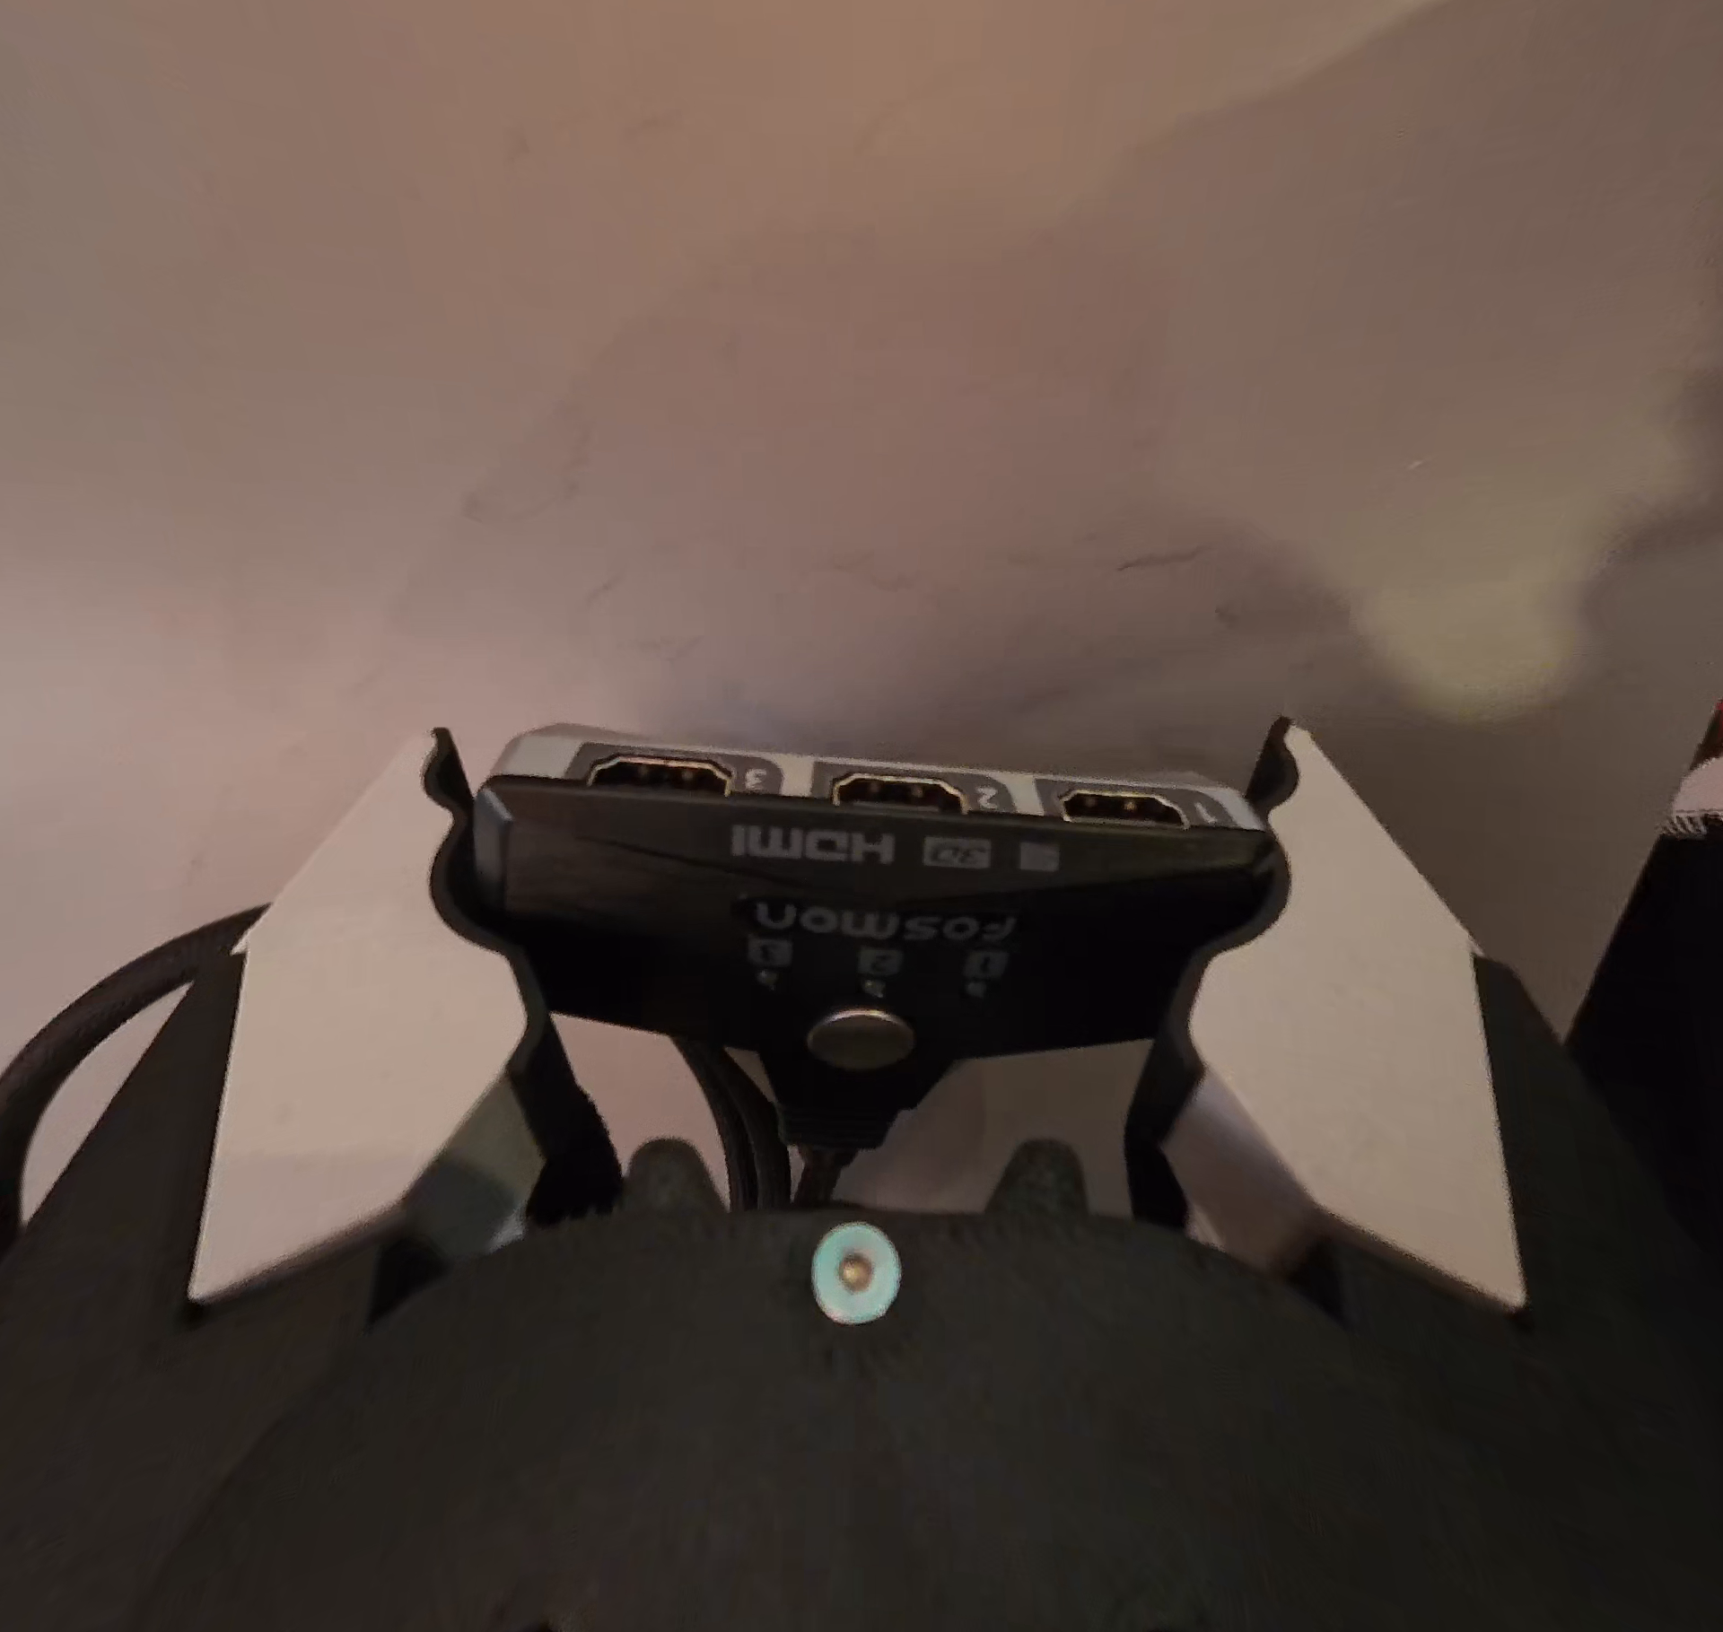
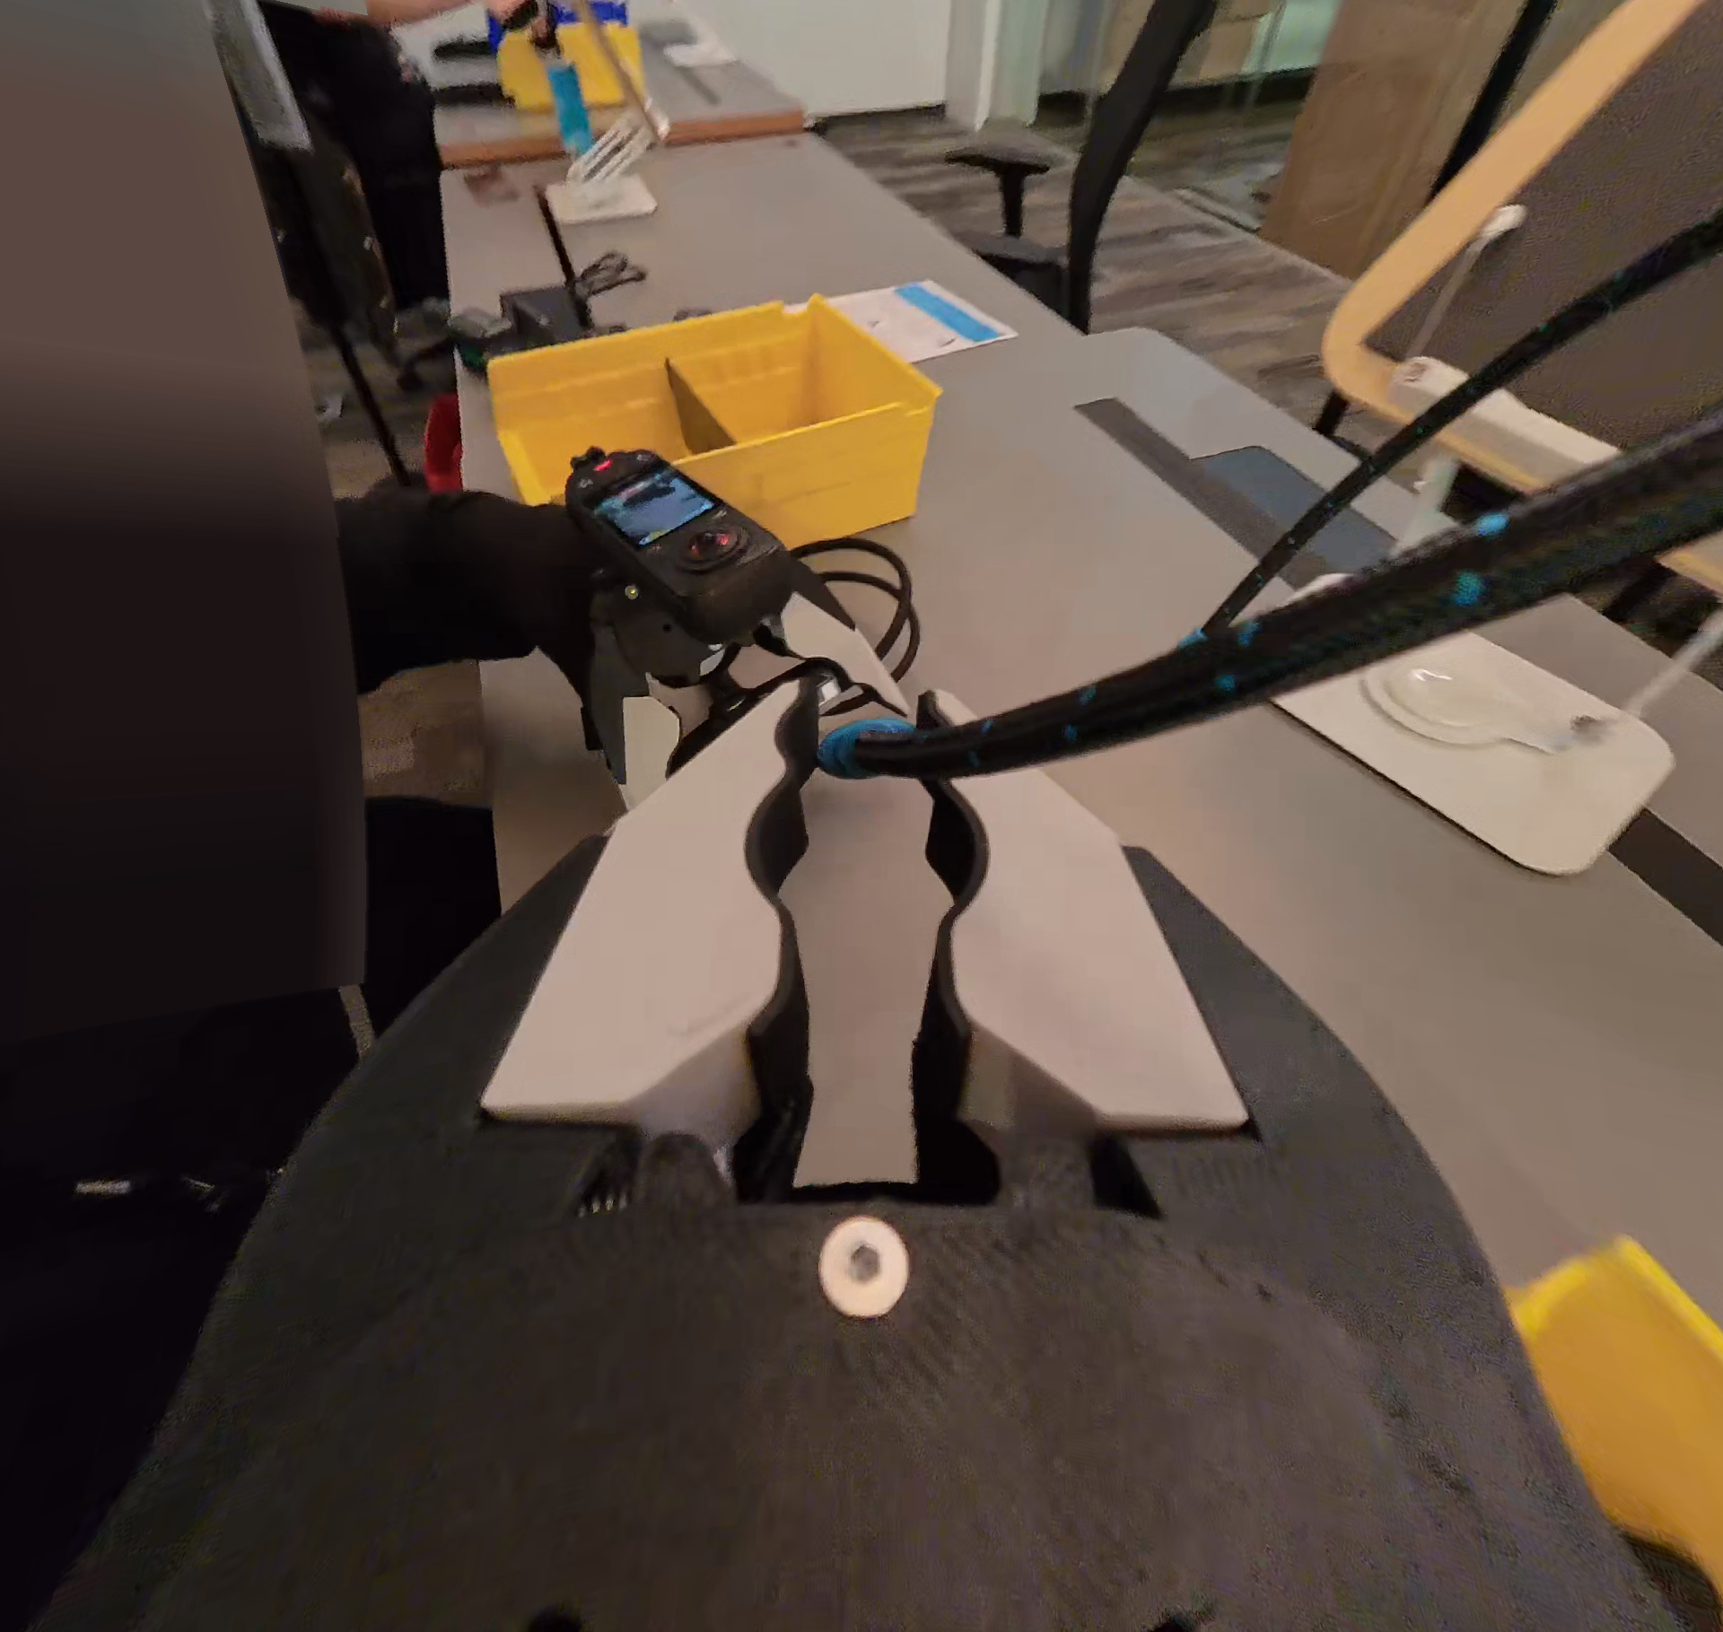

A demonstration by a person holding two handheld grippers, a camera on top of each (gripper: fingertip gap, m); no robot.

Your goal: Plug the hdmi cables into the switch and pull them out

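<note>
Where fingers (image 1: 373, 981) clasp: switch (image 1: 867, 897) edges

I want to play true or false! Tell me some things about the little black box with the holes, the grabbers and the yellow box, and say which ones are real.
1. The left gripper holds the small black HDMI switch between its fingers. True.
2. Every one of the switch's three gold-lined ports has a cable plugged in. False: all three are empty.
3. The right gripper is at a black braided cable with blue flecks. True.
4. The yellow plastic bin on the grey table is packed with cables. False: the compartments in view look empty.
5. The switch has a round metal button on top. True.
</note>
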